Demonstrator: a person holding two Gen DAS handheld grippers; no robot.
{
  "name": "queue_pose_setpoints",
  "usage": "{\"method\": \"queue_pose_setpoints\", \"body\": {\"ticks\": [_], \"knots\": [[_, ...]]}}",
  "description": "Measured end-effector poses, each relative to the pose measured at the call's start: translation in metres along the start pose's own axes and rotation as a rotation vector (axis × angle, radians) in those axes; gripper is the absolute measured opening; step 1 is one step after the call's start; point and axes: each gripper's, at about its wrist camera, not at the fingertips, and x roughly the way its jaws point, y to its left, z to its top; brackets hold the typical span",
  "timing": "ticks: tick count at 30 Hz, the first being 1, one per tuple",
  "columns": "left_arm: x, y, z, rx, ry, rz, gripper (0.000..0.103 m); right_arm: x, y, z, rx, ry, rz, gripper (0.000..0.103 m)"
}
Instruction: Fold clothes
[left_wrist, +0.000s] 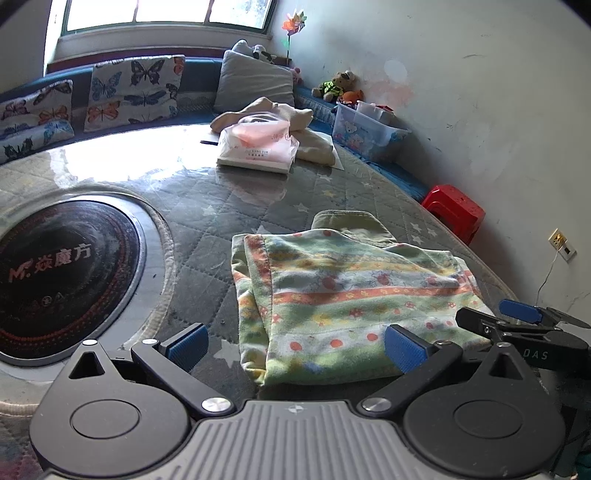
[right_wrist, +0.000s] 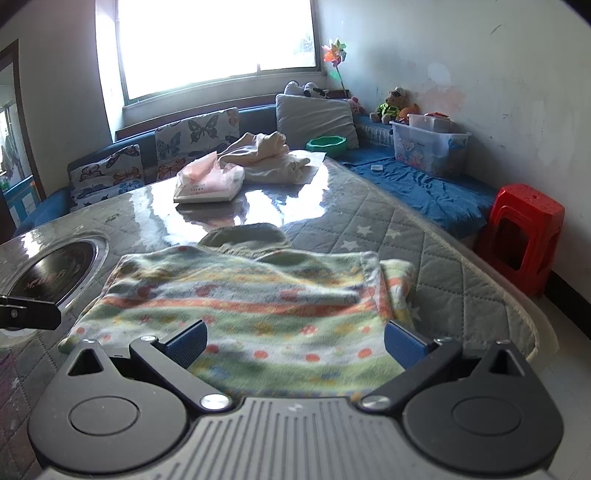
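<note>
A folded garment with green, orange and white flowered stripes (left_wrist: 343, 295) lies on the quilted table; it also shows in the right wrist view (right_wrist: 251, 306). A plain green part (left_wrist: 351, 223) sticks out at its far edge. My left gripper (left_wrist: 295, 345) is open and empty, low over the garment's near left corner. My right gripper (right_wrist: 295, 345) is open and empty over the garment's near edge. The right gripper also shows in the left wrist view (left_wrist: 517, 317), at the garment's right side. The left gripper's tip (right_wrist: 29, 314) shows at the left of the right wrist view.
A round black hob (left_wrist: 55, 273) is set in the table at the left. A tissue pack (left_wrist: 255, 147) and cream clothes (left_wrist: 295, 122) lie at the far side. A red stool (right_wrist: 524, 236), a blue bench with a plastic box (right_wrist: 428, 147) and cushions (right_wrist: 195, 136) surround the table.
</note>
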Motion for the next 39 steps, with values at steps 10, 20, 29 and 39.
{"method": "queue_pose_setpoints", "body": {"ticks": [10,20,29,39], "knots": [[-0.01,-0.005,-0.012,0.023,-0.008,0.005,0.103,-0.006,0.004,-0.013,0.01,0.033,-0.006,0.103],[-0.015,-0.013,-0.021,0.044,-0.012,0.015,0.103,-0.011,0.005,-0.017,0.006,0.036,-0.001,0.103],[-0.021,-0.022,-0.031,0.079,-0.017,0.027,0.103,-0.018,0.007,-0.024,0.008,0.037,0.007,0.103],[-0.025,-0.03,-0.043,0.126,-0.03,0.067,0.103,-0.025,0.004,-0.032,0.021,0.036,0.009,0.103]]}}
